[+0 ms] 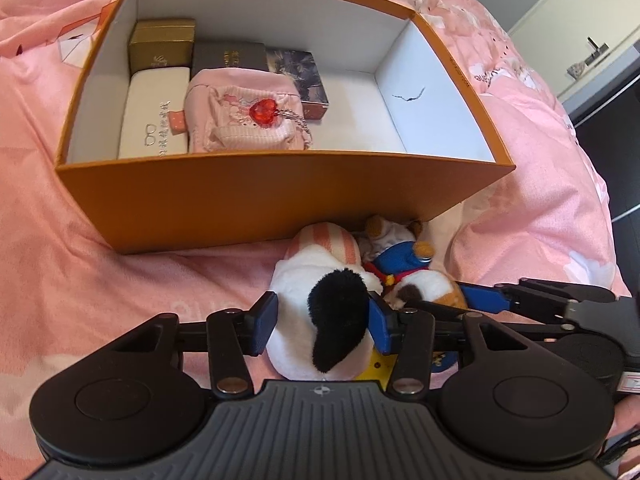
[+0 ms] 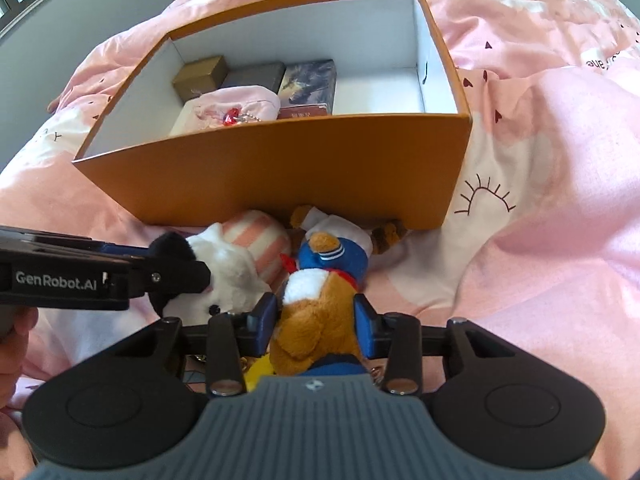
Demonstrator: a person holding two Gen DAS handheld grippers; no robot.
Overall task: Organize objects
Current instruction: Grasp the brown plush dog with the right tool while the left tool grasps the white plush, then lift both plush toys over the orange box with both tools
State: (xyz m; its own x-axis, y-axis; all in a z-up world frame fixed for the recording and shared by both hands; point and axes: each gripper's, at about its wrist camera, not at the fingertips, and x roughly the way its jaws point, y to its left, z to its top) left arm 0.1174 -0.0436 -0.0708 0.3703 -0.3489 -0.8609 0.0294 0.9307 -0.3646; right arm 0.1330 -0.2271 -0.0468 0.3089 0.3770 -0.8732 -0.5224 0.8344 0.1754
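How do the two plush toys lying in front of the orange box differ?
The white plush is white with a black patch and a pink-striped part; the brown plush is orange-brown, in blue sailor clothes with a white hat. The left gripper grips the white plush; the right gripper grips the brown plush. Both lie on the pink bedding, outside the orange box.

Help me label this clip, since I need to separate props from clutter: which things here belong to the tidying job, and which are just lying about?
Part of the job:
- cat plush, between the left gripper pads
- dog plush, between the right gripper pads
- orange box, with pouch and small boxes already inside

Just lying about:
- pink bedding
- cabinet
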